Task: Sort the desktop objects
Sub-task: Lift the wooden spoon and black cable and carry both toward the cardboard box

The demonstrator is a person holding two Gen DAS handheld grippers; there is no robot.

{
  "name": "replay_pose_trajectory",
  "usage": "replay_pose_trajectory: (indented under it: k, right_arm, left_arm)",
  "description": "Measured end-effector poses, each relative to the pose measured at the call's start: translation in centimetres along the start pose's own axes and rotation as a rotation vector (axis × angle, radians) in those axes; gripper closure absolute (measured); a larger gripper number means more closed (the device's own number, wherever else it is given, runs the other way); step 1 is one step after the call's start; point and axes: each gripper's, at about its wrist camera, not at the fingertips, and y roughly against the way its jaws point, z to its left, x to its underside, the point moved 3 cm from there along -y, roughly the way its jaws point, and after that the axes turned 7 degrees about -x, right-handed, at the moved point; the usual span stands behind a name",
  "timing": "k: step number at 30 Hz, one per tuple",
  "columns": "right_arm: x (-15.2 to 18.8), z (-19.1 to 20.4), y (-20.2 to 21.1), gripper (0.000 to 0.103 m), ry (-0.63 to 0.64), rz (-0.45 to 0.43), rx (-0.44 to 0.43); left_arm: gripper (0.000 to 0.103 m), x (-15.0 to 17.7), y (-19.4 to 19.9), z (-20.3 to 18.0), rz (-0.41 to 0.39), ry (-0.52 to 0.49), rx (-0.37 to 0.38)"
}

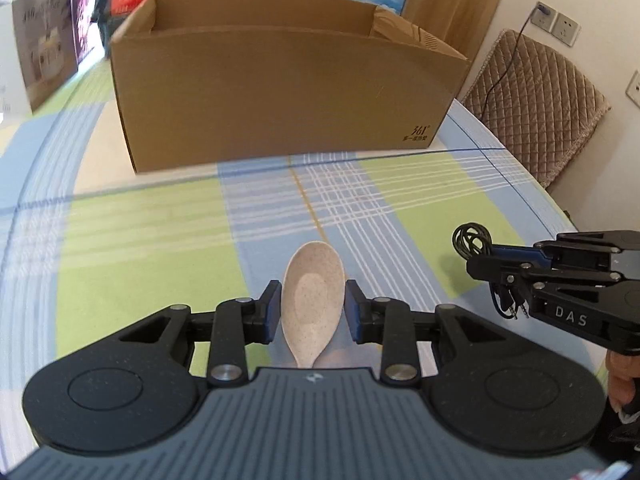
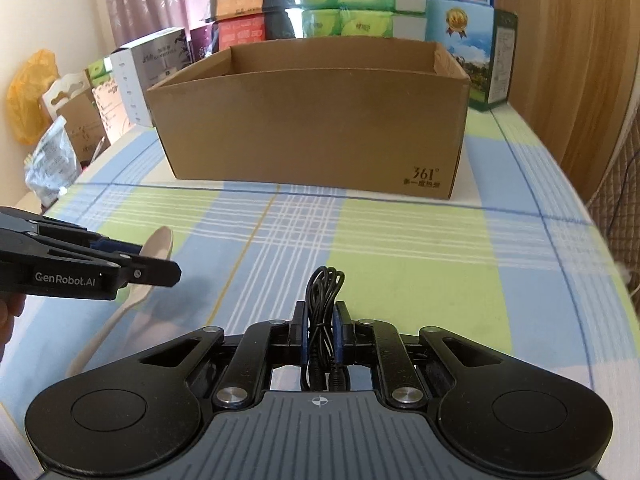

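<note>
My left tool (image 1: 312, 312) pinches the bowl of the speckled beige plastic spoon (image 1: 313, 300) above the checked table (image 1: 140, 232); my right tool (image 2: 320, 332) is clamped on the coiled black cable bundle (image 2: 322, 320). Both belong, I judge, in the open brown cardboard box (image 1: 280, 92) ahead: lift above its near wall, keep the spoon level, then release inside
</note>
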Motion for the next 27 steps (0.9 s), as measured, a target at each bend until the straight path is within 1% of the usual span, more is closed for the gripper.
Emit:
replay_pose_trajectory:
  k: [2,8,11,14,18,27]
  right_arm:
    - [-0.2,0.1,0.3,0.094,-0.012,0.001,-0.007]
    - [-0.1,0.0,1.2,0.094,-0.060,0.017,-0.005]
    - [0.1,0.4,2.0,0.094,-0.077,0.029,-0.014]
    - [0.1,0.7,3.2,0.094,-0.096,0.026,-0.025]
    - [-0.5,1.3,4.6,0.094,-0.093,0.028,-0.045]
    - [-2.0,2.7,7.3,0.094,-0.065,0.016,-0.042]
  left_arm:
    - [0.075,-0.3,0.2,0.0,-0.007,0.003,-0.014]
    - [0.075,-0.4,1.1,-0.5,0.011,0.058,-0.034]
    - [0.075,-0.3,2.0,-1.1,0.024,0.085,-0.051]
    - [0.075,-0.4,3.3,-1.6,0.018,0.106,-0.057]
    - [0.075,-0.5,4.9,-2.2,0.012,0.138,-0.063]
    - [0.075,-0.6,8.1,-3.4,-0.007,0.154,-0.066]
